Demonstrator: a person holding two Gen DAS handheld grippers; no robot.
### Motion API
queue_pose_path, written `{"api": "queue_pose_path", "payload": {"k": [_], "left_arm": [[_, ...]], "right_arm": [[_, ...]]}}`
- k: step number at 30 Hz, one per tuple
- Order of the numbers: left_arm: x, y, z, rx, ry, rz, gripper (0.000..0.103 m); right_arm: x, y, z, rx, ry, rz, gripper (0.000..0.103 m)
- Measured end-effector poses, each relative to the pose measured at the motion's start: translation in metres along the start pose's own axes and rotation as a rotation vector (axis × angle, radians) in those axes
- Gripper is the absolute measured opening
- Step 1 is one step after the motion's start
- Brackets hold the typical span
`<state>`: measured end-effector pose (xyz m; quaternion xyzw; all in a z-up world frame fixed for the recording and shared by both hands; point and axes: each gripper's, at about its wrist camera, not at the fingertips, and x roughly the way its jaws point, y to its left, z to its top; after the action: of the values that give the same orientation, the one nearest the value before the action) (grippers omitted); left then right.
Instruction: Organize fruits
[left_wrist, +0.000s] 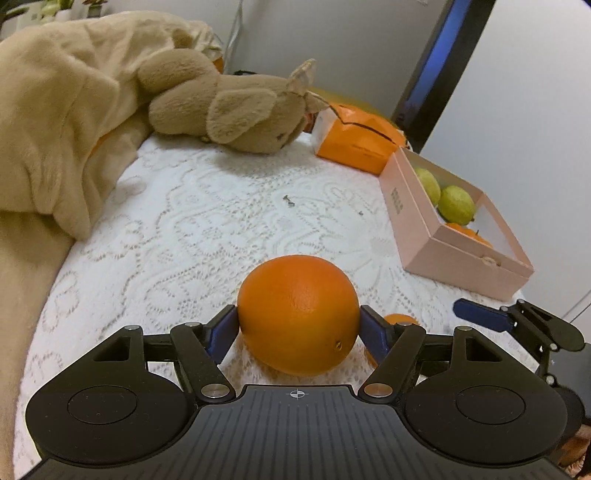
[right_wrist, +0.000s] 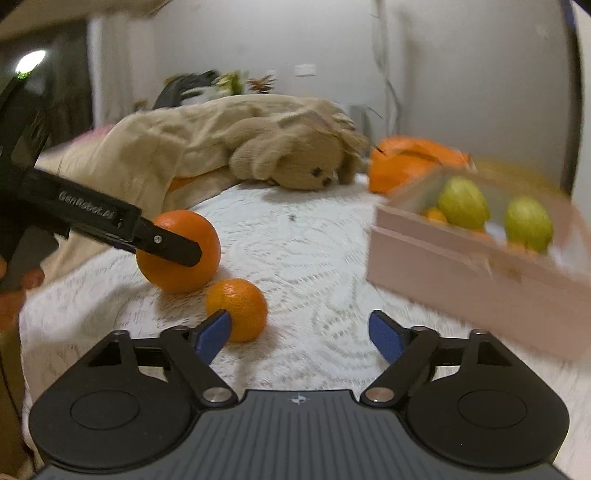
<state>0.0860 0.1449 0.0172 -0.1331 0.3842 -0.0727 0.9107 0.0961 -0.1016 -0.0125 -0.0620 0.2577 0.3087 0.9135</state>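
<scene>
My left gripper (left_wrist: 298, 326) is shut on a large orange (left_wrist: 297, 314) that rests on the white lace cloth (left_wrist: 207, 221); the orange also shows in the right wrist view (right_wrist: 181, 232) with the left gripper's black finger across it. A smaller orange (right_wrist: 238, 308) lies just ahead of my right gripper (right_wrist: 301, 330), beside its left finger; it peeks out behind the large orange in the left wrist view (left_wrist: 400, 319). The right gripper is open and empty. A pink box (left_wrist: 417, 229) (right_wrist: 461, 273) at the right holds green-yellow fruits (left_wrist: 456, 205) (right_wrist: 463, 203) and an orange (left_wrist: 467, 230).
A beige plush dog (left_wrist: 236, 114) (right_wrist: 295, 158) and a beige blanket (left_wrist: 59, 110) lie at the back and left. An orange package (left_wrist: 354, 140) (right_wrist: 410, 158) sits behind the pink box. The right gripper shows at the left view's right edge (left_wrist: 517, 325).
</scene>
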Motion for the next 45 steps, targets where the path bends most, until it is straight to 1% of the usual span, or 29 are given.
{"api": "queue_pose_path", "payload": {"k": [2, 3, 4, 6, 7, 8, 10, 11, 14, 19, 25, 29, 32, 34, 36, 38, 40, 42, 43, 44, 45], "left_arm": [[0.000, 0.003, 0.000, -0.015, -0.006, -0.008, 0.076], [-0.001, 0.003, 0.000, -0.016, -0.007, -0.008, 0.076], [-0.001, 0.002, 0.000, -0.014, -0.008, -0.008, 0.076], [-0.001, 0.002, -0.001, -0.011, -0.010, -0.007, 0.076], [-0.001, 0.002, -0.002, -0.010, -0.011, -0.007, 0.076], [-0.001, 0.001, -0.002, -0.009, -0.012, -0.007, 0.076], [-0.001, 0.002, -0.003, -0.010, -0.014, -0.007, 0.076], [-0.001, 0.002, -0.003, -0.010, -0.015, -0.007, 0.076], [-0.001, 0.002, -0.003, -0.007, -0.015, -0.005, 0.076], [0.000, 0.000, -0.004, 0.006, -0.017, 0.000, 0.076], [0.000, -0.007, -0.005, 0.048, -0.022, 0.021, 0.076], [-0.001, -0.016, -0.005, 0.074, -0.017, 0.049, 0.075], [-0.002, -0.024, -0.004, 0.075, -0.009, 0.028, 0.075], [-0.005, -0.032, 0.002, 0.064, -0.014, -0.015, 0.075], [-0.012, -0.042, 0.013, 0.063, -0.045, -0.072, 0.075], [-0.021, -0.060, 0.033, 0.091, -0.095, -0.130, 0.075], [-0.028, -0.084, 0.057, 0.141, -0.169, -0.180, 0.075], [-0.031, -0.107, 0.076, 0.186, -0.237, -0.220, 0.075], [-0.031, -0.119, 0.086, 0.211, -0.265, -0.245, 0.075], [-0.027, -0.130, 0.096, 0.229, -0.275, -0.275, 0.075], [-0.021, -0.139, 0.105, 0.228, -0.267, -0.308, 0.076]], "right_arm": [[0.001, 0.012, 0.006, -0.064, 0.006, 0.005, 0.074], [0.003, 0.019, 0.009, -0.090, 0.013, 0.014, 0.067], [0.006, 0.024, 0.011, -0.115, 0.022, 0.025, 0.065], [0.013, 0.034, 0.014, -0.162, 0.038, 0.017, 0.062], [0.017, 0.037, 0.016, -0.175, 0.040, 0.005, 0.057], [0.020, 0.040, 0.017, -0.185, 0.047, -0.001, 0.054], [0.029, 0.041, 0.019, -0.190, 0.089, -0.006, 0.042], [0.032, 0.040, 0.019, -0.181, 0.103, -0.005, 0.042], [0.029, 0.035, 0.021, -0.163, 0.108, 0.000, 0.042], [0.011, 0.019, 0.019, -0.140, 0.089, -0.077, 0.042], [-0.003, -0.010, 0.013, -0.073, 0.113, -0.162, 0.042], [-0.010, -0.025, 0.004, -0.027, 0.126, -0.185, 0.041], [-0.020, -0.033, 0.000, -0.005, 0.113, -0.201, 0.041], [-0.027, -0.040, 0.000, 0.013, 0.088, -0.215, 0.041], [-0.038, -0.047, 0.006, 0.034, 0.042, -0.242, 0.041], [-0.054, -0.056, 0.019, 0.054, -0.055, -0.288, 0.041], [-0.071, -0.064, 0.036, 0.056, -0.176, -0.353, 0.041], [-0.081, -0.071, 0.052, 0.059, -0.265, -0.405, 0.041], [-0.085, -0.076, 0.061, 0.064, -0.298, -0.428, 0.041], [-0.088, -0.082, 0.070, 0.070, -0.320, -0.444, 0.041], [-0.089, -0.088, 0.075, 0.075, -0.332, -0.454, 0.041]]}}
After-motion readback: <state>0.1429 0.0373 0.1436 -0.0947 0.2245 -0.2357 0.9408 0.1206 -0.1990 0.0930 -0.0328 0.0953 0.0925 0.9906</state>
